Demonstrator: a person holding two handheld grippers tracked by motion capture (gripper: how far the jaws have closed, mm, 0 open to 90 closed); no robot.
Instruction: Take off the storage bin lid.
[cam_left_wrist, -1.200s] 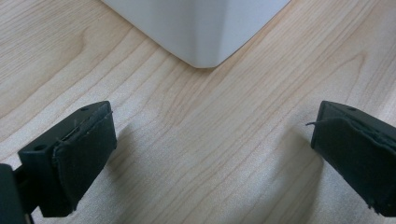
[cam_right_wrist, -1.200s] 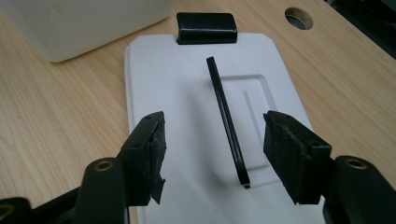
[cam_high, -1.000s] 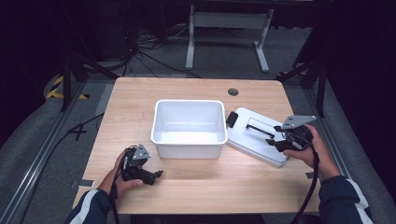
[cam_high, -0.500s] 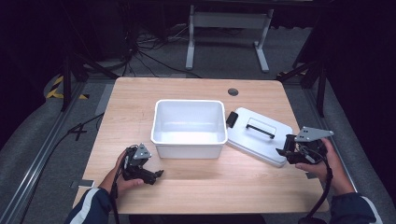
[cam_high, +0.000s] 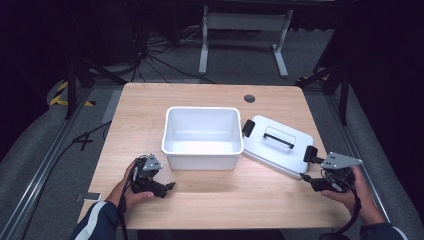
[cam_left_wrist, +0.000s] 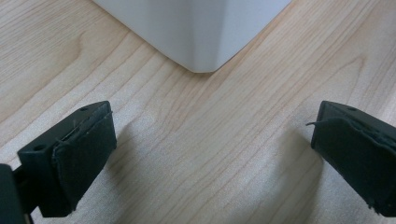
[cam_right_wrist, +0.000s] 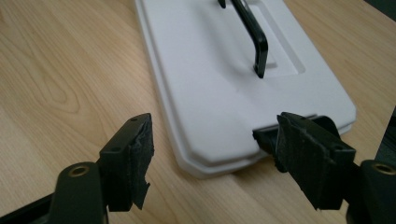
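White bin (cam_high: 202, 134) between lid (cam_high: 278, 145) and left tool (cam_high: 167, 187).

Wooden table (cam_high: 150, 110); black cables (cam_high: 150, 55) behind.

Light wooden counter (cam_high: 150, 115), round cable hole (cam_high: 249, 98) near far edge. At centre, open white bin (cam_high: 202, 137); just right, flat white lid (cam_high: 278, 145) with black handle.

High view above the person's side, looking forward and down on the whole tabletop (cam_high: 150, 105), left gripper view close on the white bin (cam_left_wrist: 201, 28) corner, right gripper view close on the lid (cam_right_wrist: 243, 93), both things shared with the high view
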